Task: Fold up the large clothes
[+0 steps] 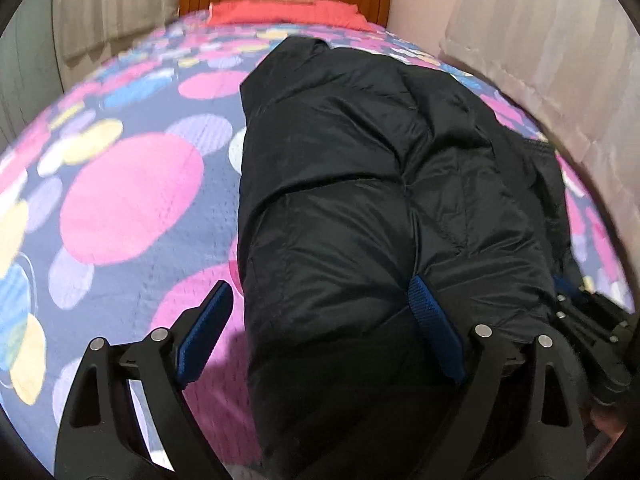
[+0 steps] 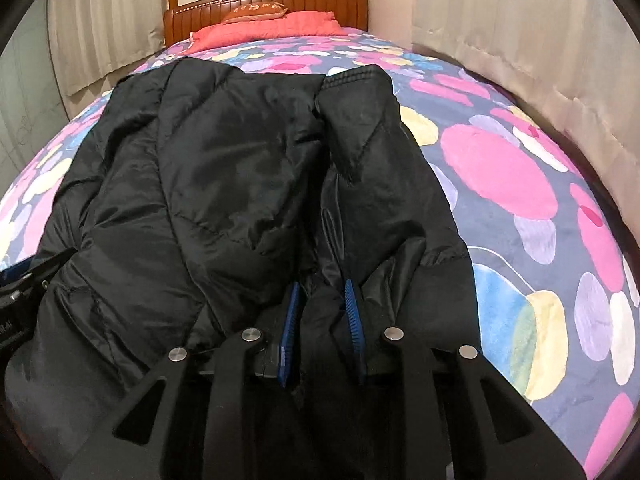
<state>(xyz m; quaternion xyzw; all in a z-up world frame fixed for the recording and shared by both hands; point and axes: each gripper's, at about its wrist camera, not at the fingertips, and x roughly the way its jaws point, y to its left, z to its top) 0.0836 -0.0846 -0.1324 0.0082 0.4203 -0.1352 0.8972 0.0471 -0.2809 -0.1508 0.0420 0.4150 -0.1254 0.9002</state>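
Currently the fold appears partly complete: the black padded jacket [image 2: 248,184] lies lengthwise on the bed [image 1: 132,204], and both sides seem to have been brought in toward the middle, giving a long, narrow bundle. The ribbed cuff of a sleeve [image 2: 352,74] lies on top near the far end. Judging from this layout, the crosswise folds that would shorten the bundle are not yet done, and the near hem has not been carried toward the headboard. The left claw [image 1: 328,320] is spread wide, with the near left edge of the jacket between its blue pads; one pad stands clear over the bedspread, the other lies against the fabric, so no pinch is applied. The right claw [image 2: 322,316] is nearly pressed together, and a fold of the near hem sits between its pads; the fabric appears pinched, though how firmly cannot be told. The jacket is glossy, quilted and bulky, with puffed sections and deep creases; such material will likely spring back and slide. The left view is slightly blurred.
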